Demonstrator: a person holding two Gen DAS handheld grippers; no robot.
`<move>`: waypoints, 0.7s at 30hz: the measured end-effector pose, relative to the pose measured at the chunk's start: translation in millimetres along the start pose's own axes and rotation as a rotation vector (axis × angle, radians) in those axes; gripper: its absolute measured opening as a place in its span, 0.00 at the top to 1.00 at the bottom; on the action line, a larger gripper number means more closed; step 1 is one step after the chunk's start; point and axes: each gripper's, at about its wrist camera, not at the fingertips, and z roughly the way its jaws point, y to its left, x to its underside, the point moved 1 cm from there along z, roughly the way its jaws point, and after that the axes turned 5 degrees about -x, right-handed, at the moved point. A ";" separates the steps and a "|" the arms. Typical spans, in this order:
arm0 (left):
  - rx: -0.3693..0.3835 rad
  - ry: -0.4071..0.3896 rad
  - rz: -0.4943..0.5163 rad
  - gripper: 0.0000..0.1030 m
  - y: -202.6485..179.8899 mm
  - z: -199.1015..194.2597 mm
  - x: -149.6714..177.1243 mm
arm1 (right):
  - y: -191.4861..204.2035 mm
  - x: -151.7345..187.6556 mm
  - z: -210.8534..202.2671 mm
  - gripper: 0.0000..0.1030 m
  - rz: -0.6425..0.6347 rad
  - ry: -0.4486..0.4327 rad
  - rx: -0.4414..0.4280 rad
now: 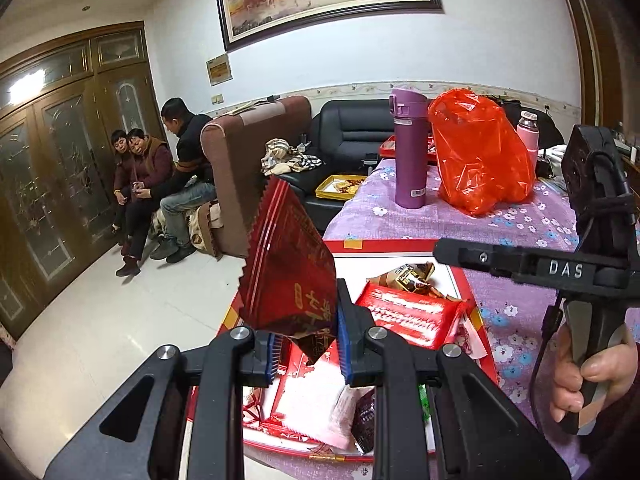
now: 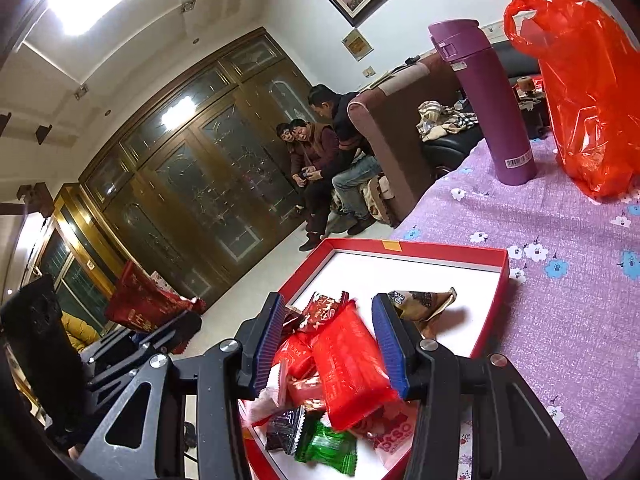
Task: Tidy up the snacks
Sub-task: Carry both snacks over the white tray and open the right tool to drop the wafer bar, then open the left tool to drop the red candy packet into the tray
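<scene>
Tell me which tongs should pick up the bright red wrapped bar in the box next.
Right. The right tongs stand open directly over the red bar, one finger on each side. The left tongs are occupied, shut on a dark red packet held above the red box.

My left wrist camera looks along its fingers, close above the red box (image 1: 476,280), facing the sofa. My right wrist camera sits close over the box (image 2: 505,264), rolled. Both share the purple flask (image 1: 409,148) (image 2: 486,104).

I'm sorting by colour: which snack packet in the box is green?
The small green packet at the near end of the red box, beside a dark packet. The other packets are red, brown or pale.
</scene>
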 end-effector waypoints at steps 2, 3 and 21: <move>-0.004 0.015 -0.005 0.80 0.3 6.6 1.9 | 0.3 2.2 5.3 0.56 -0.005 0.026 0.008; 0.001 0.029 -0.013 0.80 1.3 10.8 4.1 | -0.2 3.9 8.6 0.56 -0.002 0.040 0.008; -0.037 0.083 -0.152 0.22 20.2 32.6 6.8 | -48.4 -9.8 -23.7 0.50 0.192 -0.095 0.123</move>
